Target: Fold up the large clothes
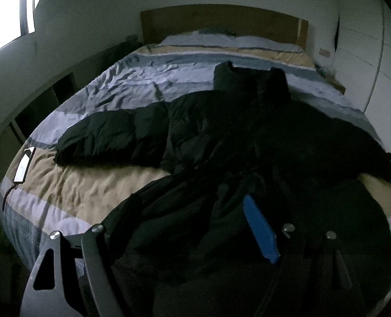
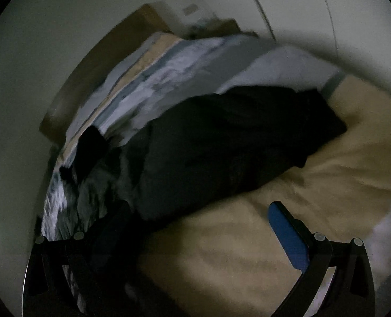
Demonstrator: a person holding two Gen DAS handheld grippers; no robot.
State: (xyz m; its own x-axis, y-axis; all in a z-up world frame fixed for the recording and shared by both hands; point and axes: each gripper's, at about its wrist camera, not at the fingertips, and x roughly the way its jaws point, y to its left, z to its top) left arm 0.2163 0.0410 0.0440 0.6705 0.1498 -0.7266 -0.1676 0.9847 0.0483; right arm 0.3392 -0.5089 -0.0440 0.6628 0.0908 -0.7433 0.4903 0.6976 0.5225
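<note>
A wide bed (image 1: 71,192) is filling most of the dim room, its duvet striped in pale blue, grey and tan. A wooden headboard (image 1: 221,22) is standing against the white far wall, and a bright window (image 1: 8,10) is glowing high on the left. White wardrobe doors (image 1: 367,60) are running along the right side, and a phone (image 1: 23,165) is lying near the bed's left edge. A large black padded coat (image 1: 248,137) is lying spread across the duvet, one sleeve stretching left over the tan stripe. The left tongs (image 1: 184,227) are hanging wide open over the coat's lower hem, gripping nothing. The right tongs (image 2: 192,237) are also standing open, tilting above bare tan duvet with the coat's dark bulk just beyond; that view is blurring.
</note>
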